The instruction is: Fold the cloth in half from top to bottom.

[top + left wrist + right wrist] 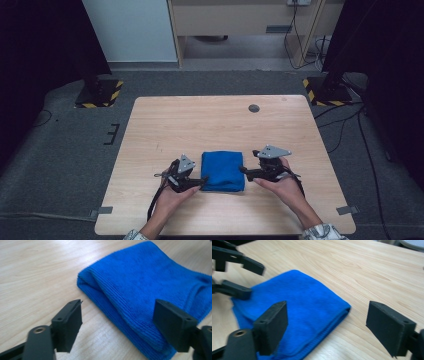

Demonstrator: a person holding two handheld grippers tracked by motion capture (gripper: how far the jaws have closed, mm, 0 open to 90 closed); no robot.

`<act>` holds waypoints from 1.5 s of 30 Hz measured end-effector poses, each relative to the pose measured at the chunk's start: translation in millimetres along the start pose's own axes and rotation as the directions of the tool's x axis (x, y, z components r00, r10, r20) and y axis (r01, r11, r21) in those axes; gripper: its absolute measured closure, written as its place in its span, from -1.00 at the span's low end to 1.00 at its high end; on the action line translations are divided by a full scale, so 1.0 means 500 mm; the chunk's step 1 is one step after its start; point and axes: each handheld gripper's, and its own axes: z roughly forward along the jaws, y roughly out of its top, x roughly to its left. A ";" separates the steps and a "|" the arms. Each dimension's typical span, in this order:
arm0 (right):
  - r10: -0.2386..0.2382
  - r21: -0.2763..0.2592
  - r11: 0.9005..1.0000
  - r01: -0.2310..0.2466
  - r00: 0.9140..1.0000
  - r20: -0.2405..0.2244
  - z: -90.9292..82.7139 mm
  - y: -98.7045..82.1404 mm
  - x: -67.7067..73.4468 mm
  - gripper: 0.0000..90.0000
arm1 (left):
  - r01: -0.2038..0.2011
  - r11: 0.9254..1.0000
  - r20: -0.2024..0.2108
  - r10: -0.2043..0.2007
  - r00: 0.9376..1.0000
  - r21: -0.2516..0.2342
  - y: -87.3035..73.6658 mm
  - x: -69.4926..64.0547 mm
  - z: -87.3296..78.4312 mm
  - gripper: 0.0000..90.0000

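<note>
Item: blue cloth (223, 171), folded into a thick square, lying flat on the near middle of the wooden bench (215, 120), between the two tongs. Left tongs (192, 183) at its left edge and right tongs (246, 171) at its right edge both stand wide apart, gripping nothing; the cloth lies free. Handling note: if another fold is wanted, each pair should probably bite one full corner through all layers and lift evenly, lest the stack slide open.

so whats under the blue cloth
The folded blue cloth lies flat on the bare wooden table. Its layers cover whatever might sit beneath or between them, so that can't be seen.
</note>
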 end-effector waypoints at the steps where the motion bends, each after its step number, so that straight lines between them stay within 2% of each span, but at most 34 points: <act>1: 0.000 0.000 1.000 0.000 1.000 0.000 0.000 0.000 0.000 -0.65 | 0.000 1.000 0.000 0.000 1.000 0.000 0.000 0.000 0.000 -0.59; 4: 0.007 0.006 1.000 -0.007 1.000 0.018 0.003 -0.001 -0.007 -0.73 | 0.022 1.000 -0.011 -0.022 1.000 -0.019 0.009 0.010 -0.005 -0.71; 5: 0.012 0.004 1.000 -0.012 0.999 0.031 0.006 0.000 -0.010 -0.75 | 0.045 0.999 -0.017 -0.045 0.999 -0.030 0.012 0.020 -0.007 -0.74; 12: 0.032 0.003 0.999 -0.033 0.998 0.057 0.014 0.005 -0.019 -0.80 | 0.092 0.995 -0.039 -0.093 0.995 -0.045 0.013 0.057 -0.018 -0.79; 22: 0.061 -0.018 0.998 -0.060 0.994 0.093 0.002 0.011 -0.036 -0.81 | 0.117 0.991 -0.078 -0.122 0.989 -0.064 0.009 0.101 -0.041 -0.81; 27: 0.081 -0.026 0.997 -0.078 0.990 0.114 -0.008 0.011 -0.053 -0.81 | 0.134 0.988 -0.109 -0.141 0.984 -0.072 0.004 0.131 -0.054 -0.81; 34: 0.098 -0.035 0.995 -0.094 0.986 0.138 -0.020 0.007 -0.070 -0.81 | 0.146 0.987 -0.127 -0.154 0.980 -0.067 -0.004 0.153 -0.063 -0.82; 36: 0.109 -0.040 0.994 -0.104 0.983 0.148 -0.029 0.004 -0.080 -0.81 | 0.157 0.985 -0.142 -0.166 0.976 -0.070 -0.005 0.165 -0.069 -0.82; 39: 0.126 -0.046 0.992 -0.120 0.979 0.162 -0.038 0.002 -0.091 -0.81 | 0.164 0.984 -0.147 -0.173 0.974 -0.074 -0.007 0.172 -0.073 -0.82; 40: 0.132 -0.051 0.991 -0.125 0.977 0.167 -0.041 0.002 -0.095 -0.81 | 0.171 0.982 -0.154 -0.181 0.971 -0.075 -0.010 0.178 -0.076 -0.82; 45: 0.151 -0.062 0.988 -0.142 0.971 0.186 -0.052 -0.001 -0.110 -0.81 | 0.178 0.981 -0.170 -0.188 0.967 -0.072 -0.015 0.191 -0.082 -0.82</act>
